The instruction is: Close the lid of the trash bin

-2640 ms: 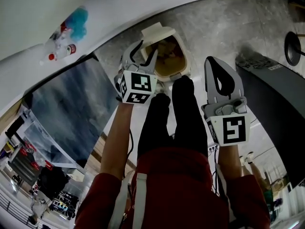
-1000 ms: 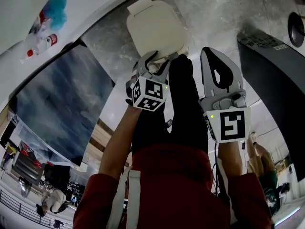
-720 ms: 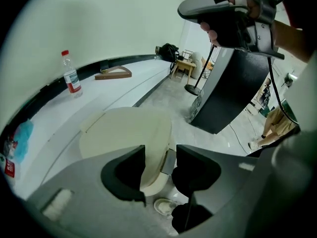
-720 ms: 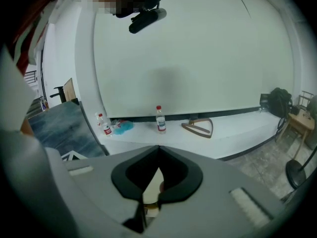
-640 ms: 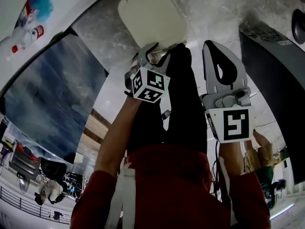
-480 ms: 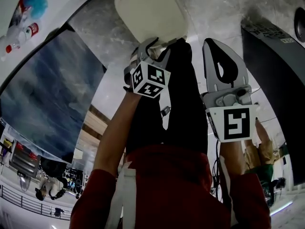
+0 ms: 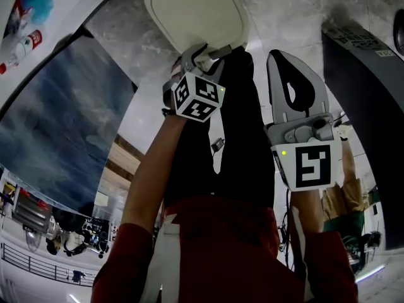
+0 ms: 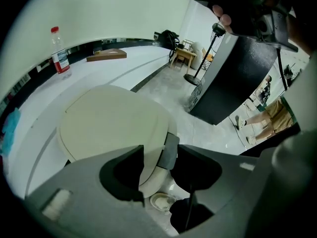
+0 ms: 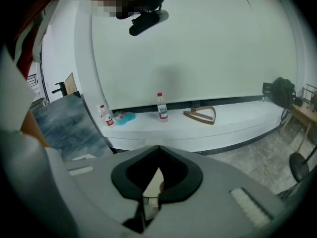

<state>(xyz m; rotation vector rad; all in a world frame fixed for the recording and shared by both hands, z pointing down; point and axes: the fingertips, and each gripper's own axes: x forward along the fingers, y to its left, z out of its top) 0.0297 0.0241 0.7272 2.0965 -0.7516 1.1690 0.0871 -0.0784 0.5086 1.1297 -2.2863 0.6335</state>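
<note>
The trash bin's cream lid (image 7: 192,11) lies flat over the bin, at the top of the head view. My left gripper (image 7: 205,50) sits at the lid's near edge. In the left gripper view the lid (image 8: 111,123) fills the middle. Its front rim and a grey tab (image 8: 169,150) lie between the jaws of that left gripper (image 8: 161,155), which are opening. My right gripper (image 7: 285,57) hangs in the air right of the bin with nothing in it. Its tips meet in its own view (image 9: 158,148).
A person's black-trousered legs (image 7: 233,131) run between the two grippers. A black cabinet (image 7: 372,93) stands to the right and a blue marbled board (image 7: 57,125) leans at the left. A white curved ledge (image 9: 237,120) carries bottles (image 9: 160,108) and a wooden triangle (image 9: 200,114).
The lid stood up over the open bin earlier and now lies flat on it. My left gripper came down with the lid's front edge. The right gripper sank a little.
</note>
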